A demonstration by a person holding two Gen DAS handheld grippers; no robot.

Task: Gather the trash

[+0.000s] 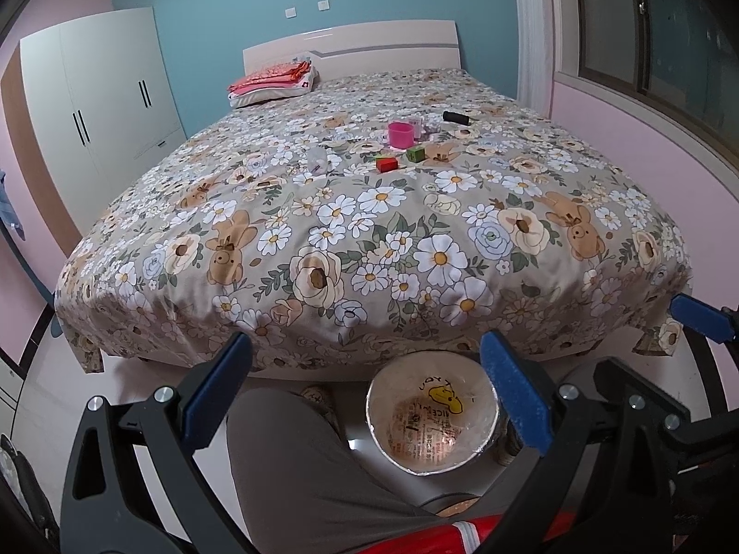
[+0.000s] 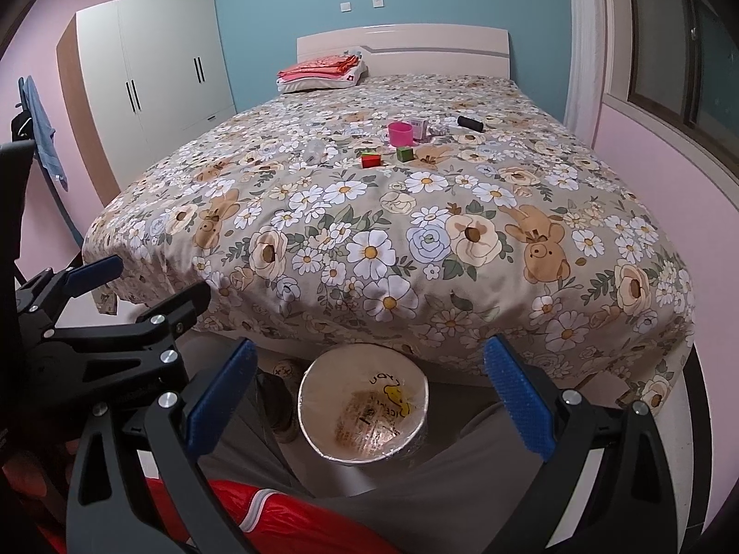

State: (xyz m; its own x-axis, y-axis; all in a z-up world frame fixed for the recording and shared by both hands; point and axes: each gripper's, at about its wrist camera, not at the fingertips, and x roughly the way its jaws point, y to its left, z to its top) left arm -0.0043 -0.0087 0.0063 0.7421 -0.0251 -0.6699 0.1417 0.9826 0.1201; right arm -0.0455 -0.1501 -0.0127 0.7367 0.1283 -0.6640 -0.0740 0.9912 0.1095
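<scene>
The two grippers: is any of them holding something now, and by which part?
Nothing is held. The left gripper and the right gripper both stand open and empty above the trash bin, away from the items on the bed.

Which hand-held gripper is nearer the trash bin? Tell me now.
Right, by a little. The right hand-held gripper hangs above the trash bin, which sits centred between its fingers; the left hand-held gripper hangs off to the bin's left, both open.

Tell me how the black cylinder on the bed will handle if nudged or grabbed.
The black cylinder lies on its side, so it would probably roll if nudged. The soft floral quilt may slow it. Its weight can't be judged from here.
</scene>
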